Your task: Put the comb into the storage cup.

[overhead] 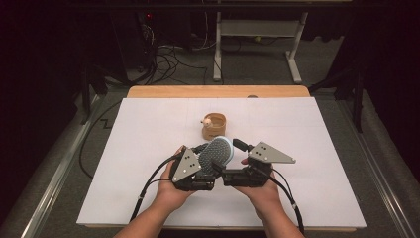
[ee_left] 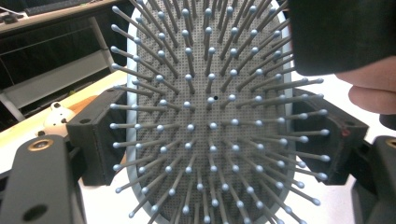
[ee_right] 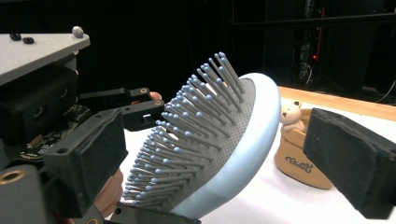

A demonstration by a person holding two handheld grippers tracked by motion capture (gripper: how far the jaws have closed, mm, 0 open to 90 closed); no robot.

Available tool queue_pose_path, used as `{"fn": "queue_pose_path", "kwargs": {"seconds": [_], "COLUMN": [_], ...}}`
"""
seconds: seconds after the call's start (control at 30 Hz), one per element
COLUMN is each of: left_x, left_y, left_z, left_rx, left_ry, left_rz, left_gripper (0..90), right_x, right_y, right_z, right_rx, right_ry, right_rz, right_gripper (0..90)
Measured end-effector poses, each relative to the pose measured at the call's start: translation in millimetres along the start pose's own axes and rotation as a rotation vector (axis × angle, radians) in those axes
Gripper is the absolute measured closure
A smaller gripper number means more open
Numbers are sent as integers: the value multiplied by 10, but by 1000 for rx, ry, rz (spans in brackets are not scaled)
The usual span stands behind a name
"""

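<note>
**Hairbrush held over worktop centre: handover between tools in progress**

The pale blue hairbrush (overhead: 218, 151) is held above the white worktop (overhead: 307, 198), near its centre, bristle face tilted toward the person. From the brush, a small tan cup (overhead: 214, 126) with a bear figure on its rim stands on the sheet at about 12 o'clock, close by but apart.

Left tool (overhead: 200, 163): at 8 o'clock from the brush head. In the left gripper view both pads sit against the two long edges of the head (ee_left: 210, 116), jaws partly spread across its width. Judged a firm hold.

Right tool (overhead: 236, 154): at 4 o'clock from the brush. In the right gripper view the brush head (ee_right: 219, 140) stands between its jaws; the near pad (ee_right: 88, 154) lies by the bristle tips, the far pad (ee_right: 355, 158) stands clear of the blue back. Jaws wide, not yet gripping.

Recommendation: the left tool should remain clamped until the right has a secure bite. The right tool would do better on the solid rim or back than on the bristles, which will flex and let the brush slip. Close slowly and squarely.
</note>
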State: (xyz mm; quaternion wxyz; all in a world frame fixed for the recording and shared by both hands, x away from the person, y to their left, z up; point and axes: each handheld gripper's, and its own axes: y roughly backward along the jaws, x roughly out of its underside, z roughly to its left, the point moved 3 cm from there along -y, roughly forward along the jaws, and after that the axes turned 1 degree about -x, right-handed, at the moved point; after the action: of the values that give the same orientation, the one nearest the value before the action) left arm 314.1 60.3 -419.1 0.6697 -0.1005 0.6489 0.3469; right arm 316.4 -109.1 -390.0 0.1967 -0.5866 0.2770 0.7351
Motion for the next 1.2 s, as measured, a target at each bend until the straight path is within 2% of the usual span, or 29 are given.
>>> {"fn": "queue_pose_path", "kwargs": {"seconds": [0.27,0.37,0.53,0.67,0.87,1.2], "left_x": [5,6,-1,0,-4,-8], "left_y": [-15,-24,-27,-35,-26,-32], "left_z": [-20,-38,-76,-92,-93,-79], "left_rx": [-4,-2,-4,-2,-7,-12], "left_ry": [-11,-16,-30,-33,-36,-35], "left_rz": [6,8,9,11,12,22], "left_gripper": [200,200,200,200,200,200], "right_x": [1,16,41,52,53,49], "right_y": [-27,-46,-79,-87,-98,-84], "right_z": [-11,-36,-72,-63,-68,-87], "right_rx": [-39,-57,-74,-65,-86,-115], "right_ry": [-25,-61,-119,-124,-172,-211], "right_rz": [-13,-16,-10,5,23,21], "right_gripper": [194,237,269,316,339,421]}}
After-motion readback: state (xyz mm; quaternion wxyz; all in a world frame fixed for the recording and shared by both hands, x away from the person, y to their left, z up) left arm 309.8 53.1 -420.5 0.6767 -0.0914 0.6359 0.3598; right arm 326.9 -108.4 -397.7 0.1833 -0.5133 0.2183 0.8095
